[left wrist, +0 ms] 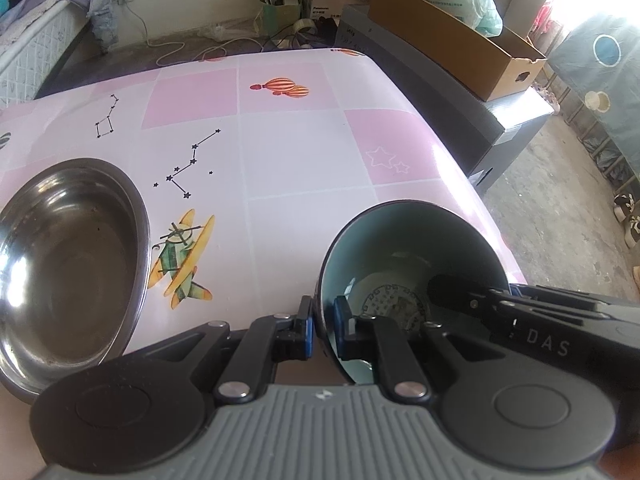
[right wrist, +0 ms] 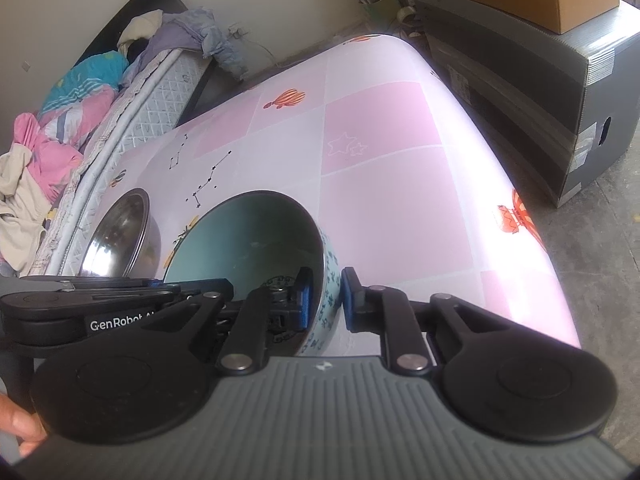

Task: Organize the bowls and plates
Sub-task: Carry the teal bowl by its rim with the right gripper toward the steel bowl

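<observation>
A ceramic bowl (left wrist: 408, 248) with a teal inside and a blue-patterned white outside (right wrist: 248, 236) is held by both grippers. My left gripper (left wrist: 324, 320) is shut on its left rim, one finger inside and one outside. My right gripper (right wrist: 324, 300) straddles the opposite rim; its inner pad touches the wall, the outer pad stands a small gap off. A steel bowl (left wrist: 68, 256) sits empty on the table to the left, also in the right wrist view (right wrist: 120, 232).
The table (left wrist: 304, 152) has a pink and white checked cloth with balloon, plane and star prints. A grey box (right wrist: 560, 92) with a cardboard box (left wrist: 452, 36) on top stands to the right. A bed with clothes (right wrist: 60, 120) lies at the left.
</observation>
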